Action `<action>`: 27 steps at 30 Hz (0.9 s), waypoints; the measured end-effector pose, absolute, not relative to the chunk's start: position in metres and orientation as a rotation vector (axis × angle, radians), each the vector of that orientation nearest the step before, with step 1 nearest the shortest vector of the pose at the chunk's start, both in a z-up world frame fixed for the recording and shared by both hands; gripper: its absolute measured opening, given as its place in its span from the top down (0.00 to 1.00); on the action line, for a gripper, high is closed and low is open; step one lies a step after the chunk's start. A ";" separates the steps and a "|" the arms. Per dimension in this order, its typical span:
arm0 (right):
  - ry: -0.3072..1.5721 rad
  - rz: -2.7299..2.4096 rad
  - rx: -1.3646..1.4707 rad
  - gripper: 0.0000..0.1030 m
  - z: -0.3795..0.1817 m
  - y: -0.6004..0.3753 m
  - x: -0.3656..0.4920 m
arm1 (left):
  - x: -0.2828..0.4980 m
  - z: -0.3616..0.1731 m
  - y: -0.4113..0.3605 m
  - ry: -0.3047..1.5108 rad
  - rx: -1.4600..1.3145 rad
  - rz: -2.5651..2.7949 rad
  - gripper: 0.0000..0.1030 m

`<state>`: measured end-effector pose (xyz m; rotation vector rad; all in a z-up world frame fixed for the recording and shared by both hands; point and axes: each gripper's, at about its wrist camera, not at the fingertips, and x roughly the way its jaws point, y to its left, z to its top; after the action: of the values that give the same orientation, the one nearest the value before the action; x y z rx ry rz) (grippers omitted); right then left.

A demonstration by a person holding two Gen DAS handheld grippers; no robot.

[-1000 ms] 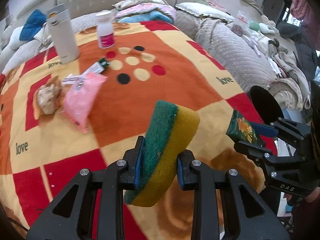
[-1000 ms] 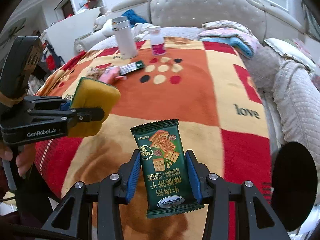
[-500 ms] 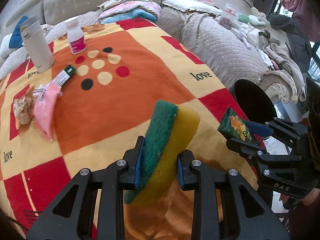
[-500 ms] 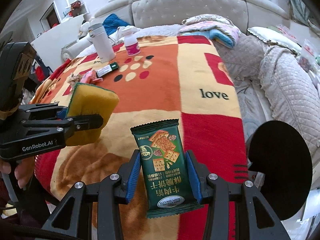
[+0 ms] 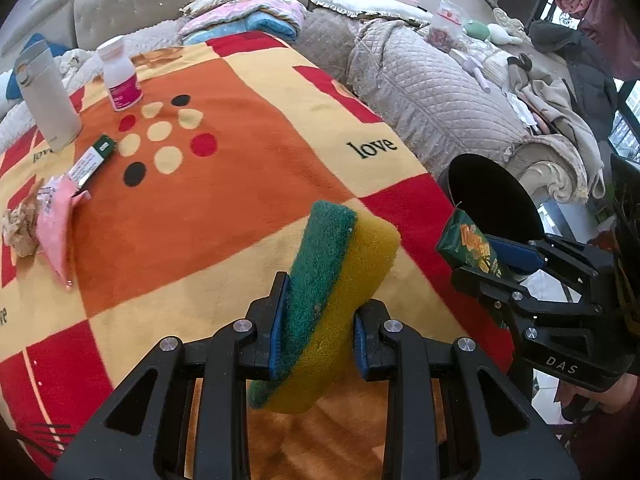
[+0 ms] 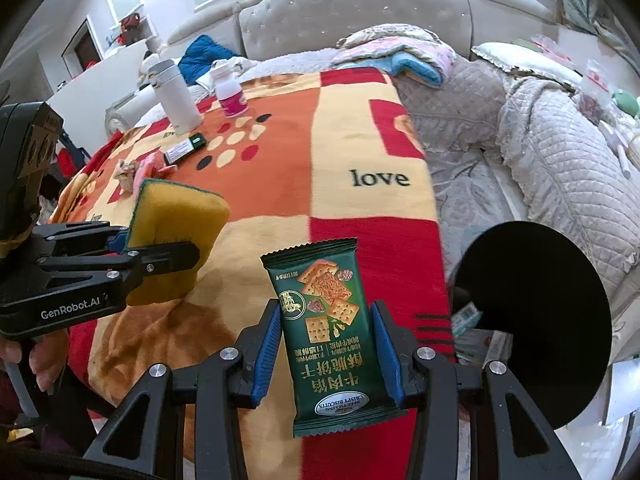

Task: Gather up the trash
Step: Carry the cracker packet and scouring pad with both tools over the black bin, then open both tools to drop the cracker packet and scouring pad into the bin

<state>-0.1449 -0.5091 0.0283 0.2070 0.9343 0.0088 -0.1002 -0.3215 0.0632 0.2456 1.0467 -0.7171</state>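
Note:
My left gripper (image 5: 316,332) is shut on a yellow and green sponge (image 5: 332,296), held above the blanket; it also shows in the right wrist view (image 6: 176,240). My right gripper (image 6: 326,344) is shut on a green biscuit packet (image 6: 328,320), also seen in the left wrist view (image 5: 470,246). A black bin (image 6: 536,312) stands just right of the bed edge, with some packets inside; it also shows in the left wrist view (image 5: 492,200). A pink wrapper (image 5: 56,216), a crumpled paper (image 5: 18,228) and a green-ended tube (image 5: 92,160) lie on the blanket at the far left.
A red, orange and yellow blanket (image 5: 248,168) covers the bed. A white thermos (image 5: 48,96) and a white pill bottle (image 5: 118,76) stand at its far end. Quilted grey bedding (image 5: 440,88) and folded clothes (image 5: 248,20) lie beyond.
Both grippers have swung right with their loads, toward the black bin, which now looks larger and closer. The trash at the left has slid further off.

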 end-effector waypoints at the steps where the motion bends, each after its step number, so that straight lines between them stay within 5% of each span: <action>1: 0.936 0.002 0.210 0.58 0.028 -0.512 -0.146 | -0.100 0.063 -0.324 1.047 0.245 -0.719 0.75; 27: 0.901 -0.131 0.402 0.58 0.014 -0.600 -0.178 | -0.102 0.068 -0.384 1.061 0.210 -0.785 0.76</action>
<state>-0.1780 -0.5996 0.0143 0.4016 0.9012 -0.1314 -0.1018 -0.3844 0.0681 0.2099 1.0609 -0.7846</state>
